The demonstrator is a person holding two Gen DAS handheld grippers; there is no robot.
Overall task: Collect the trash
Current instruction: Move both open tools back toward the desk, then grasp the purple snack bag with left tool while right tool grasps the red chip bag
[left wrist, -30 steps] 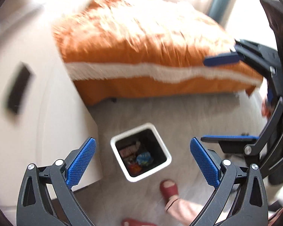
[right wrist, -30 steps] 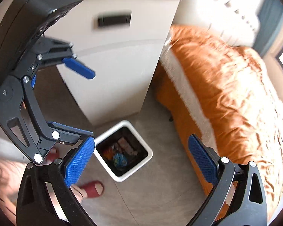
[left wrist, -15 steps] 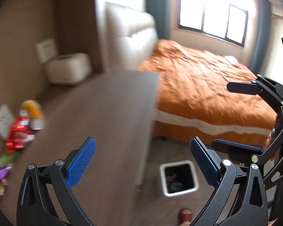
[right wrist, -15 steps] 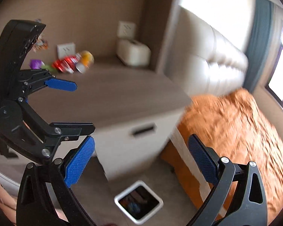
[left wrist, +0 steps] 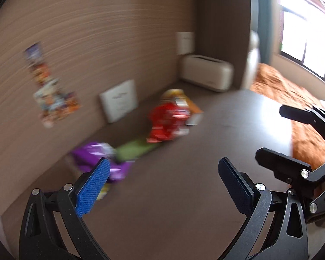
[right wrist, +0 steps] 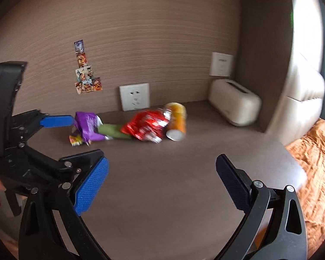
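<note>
Within the last second both views have been swung up from the floor, where a white bin with wrappers inside was seen beside the cabinet, onto the brown desk top [right wrist: 184,184]. The bin is no longer in view in either picture. From this it is judged that a drop has been finished and another piece of trash is now being sought.

The left gripper [left wrist: 162,182] is held wide open with nothing between its blue pads; the right gripper [right wrist: 162,179] is likewise spread wide and empty. Each tool is also seen from the other's camera, at 3 o'clock in the left view and at 9 o'clock in the right view.

The remaining trash is lined up along the back wall, at about 12 o'clock from the right gripper and well apart from it. A crumpled purple wrapper [right wrist: 85,127] is at the 10 o'clock end, a green packet [right wrist: 112,131] lies just beside it, then a shiny red foil bag [right wrist: 147,125], and an orange can [right wrist: 177,119] tipped on its side, touching the red bag. In the left view the same pile is badly smeared by motion, so it is probably the purple wrapper [left wrist: 95,158] that sits nearest the left pad.

A wall socket [right wrist: 134,96] and a cream tissue box [right wrist: 235,101] are left standing behind.
</note>
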